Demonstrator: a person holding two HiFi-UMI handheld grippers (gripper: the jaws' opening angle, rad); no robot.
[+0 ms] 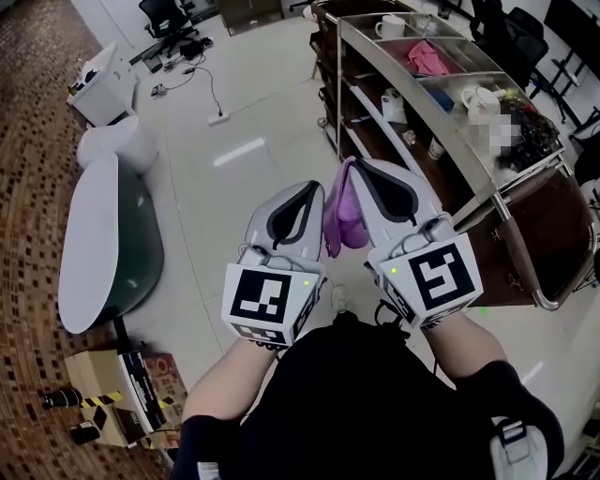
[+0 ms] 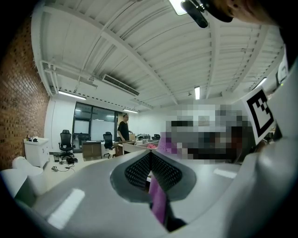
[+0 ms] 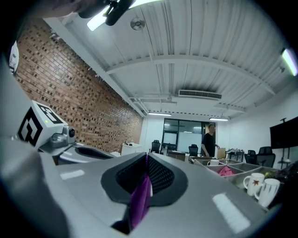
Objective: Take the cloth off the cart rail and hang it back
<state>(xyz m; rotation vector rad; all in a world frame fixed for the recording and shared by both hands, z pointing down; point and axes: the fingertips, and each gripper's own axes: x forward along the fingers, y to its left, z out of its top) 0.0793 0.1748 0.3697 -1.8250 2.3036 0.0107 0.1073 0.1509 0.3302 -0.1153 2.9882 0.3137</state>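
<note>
The soft purple cloth (image 1: 339,220) was held off the steel cart rail (image 1: 422,122), pinched by the closed left gripper (image 1: 312,190) and right gripper (image 1: 364,169); rehanging was judged outstanding.

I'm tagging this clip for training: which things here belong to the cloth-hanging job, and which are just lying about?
Part of the job: purple cloth, cart rail, left gripper, right gripper (jaws of both shut on the cloth).
Lying about: mug, pink rag, cardboard box, office chair.
</note>
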